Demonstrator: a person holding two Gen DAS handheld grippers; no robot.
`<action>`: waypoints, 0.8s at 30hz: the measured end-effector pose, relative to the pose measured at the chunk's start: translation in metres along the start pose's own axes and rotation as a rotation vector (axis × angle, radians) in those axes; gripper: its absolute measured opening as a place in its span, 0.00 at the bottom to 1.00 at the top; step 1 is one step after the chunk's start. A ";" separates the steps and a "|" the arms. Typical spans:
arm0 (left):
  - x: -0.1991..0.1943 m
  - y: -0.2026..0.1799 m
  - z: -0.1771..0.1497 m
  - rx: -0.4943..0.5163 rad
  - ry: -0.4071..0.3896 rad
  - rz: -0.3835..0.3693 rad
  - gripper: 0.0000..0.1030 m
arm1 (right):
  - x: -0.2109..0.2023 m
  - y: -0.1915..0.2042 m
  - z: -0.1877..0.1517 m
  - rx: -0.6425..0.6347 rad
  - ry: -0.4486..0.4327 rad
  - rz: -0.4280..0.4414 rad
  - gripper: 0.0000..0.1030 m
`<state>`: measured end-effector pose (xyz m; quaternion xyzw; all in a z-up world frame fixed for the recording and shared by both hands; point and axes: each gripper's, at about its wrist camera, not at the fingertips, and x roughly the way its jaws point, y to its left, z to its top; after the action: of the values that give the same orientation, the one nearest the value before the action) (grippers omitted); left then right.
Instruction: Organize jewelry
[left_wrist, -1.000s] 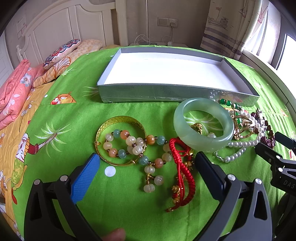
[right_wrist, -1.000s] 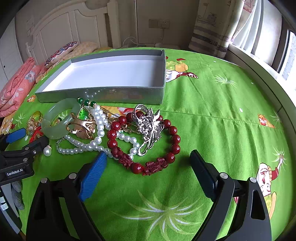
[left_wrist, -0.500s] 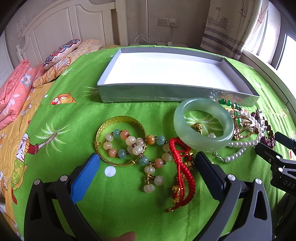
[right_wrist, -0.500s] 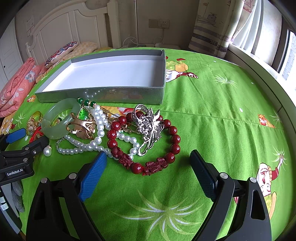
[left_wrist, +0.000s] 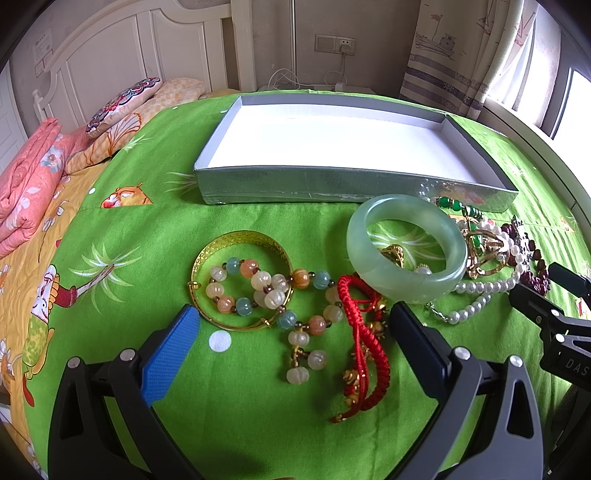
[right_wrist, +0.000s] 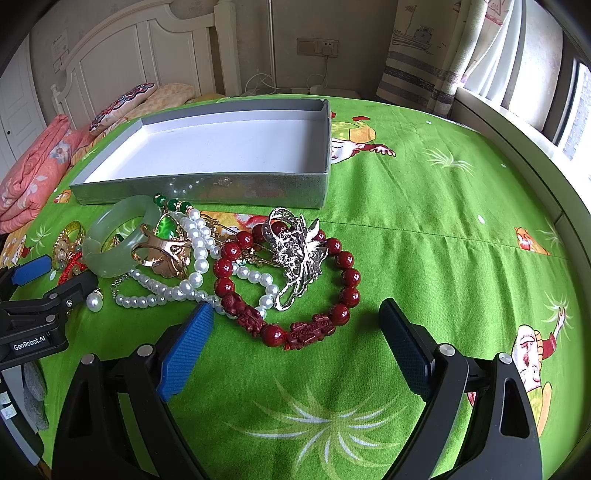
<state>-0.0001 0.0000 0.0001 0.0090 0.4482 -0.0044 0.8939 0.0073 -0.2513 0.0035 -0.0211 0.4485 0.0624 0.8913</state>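
- So nothing's been sorted yet: the shallow grey cardboard box with the white inside (left_wrist: 354, 184) sits empty on the green cartoon-print bedspread (right_wrist: 424, 258), and all the jewelry is piled just in front of its near wall.
- Left gripper (left_wrist: 295, 332) is spread wide, holding nothing. Between and just past its fingers lie the pastel bead strand (left_wrist: 295, 291) and the red braided cord bracelet (left_wrist: 365, 339). The gold filigree bangle (left_wrist: 240, 240) sits just ahead on the blue-pad side, and the pale green jade bangle (left_wrist: 406, 251) ahead on the other side.
- Right gripper (right_wrist: 295, 325) is also wide open and empty, hovering right over the dark red bead bracelet (right_wrist: 288, 291). The silver ornate hair clip (right_wrist: 299, 254) lies on top of it, tangled with the white pearl strand (right_wrist: 177, 291).
- My take: start with loose, untangled pieces. The jade bangle looks slippery and breakable, so pinch across its band, lift slow, and set it down inside the box instead of dropping it.
- I'd lift the hair clip off before the red beads, or the pearls may drag along.
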 end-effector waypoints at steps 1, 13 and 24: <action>0.000 0.000 0.000 0.000 0.000 0.000 0.98 | 0.000 0.000 0.000 0.000 0.000 0.000 0.85; -0.002 0.001 -0.002 0.003 0.004 -0.002 0.98 | 0.000 0.000 0.000 0.000 0.000 0.000 0.85; -0.009 -0.001 -0.013 0.013 0.008 -0.008 0.98 | -0.002 0.001 -0.002 0.000 0.001 -0.001 0.85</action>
<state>-0.0157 -0.0004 -0.0007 0.0130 0.4517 -0.0107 0.8920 0.0044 -0.2509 0.0041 -0.0213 0.4488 0.0619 0.8912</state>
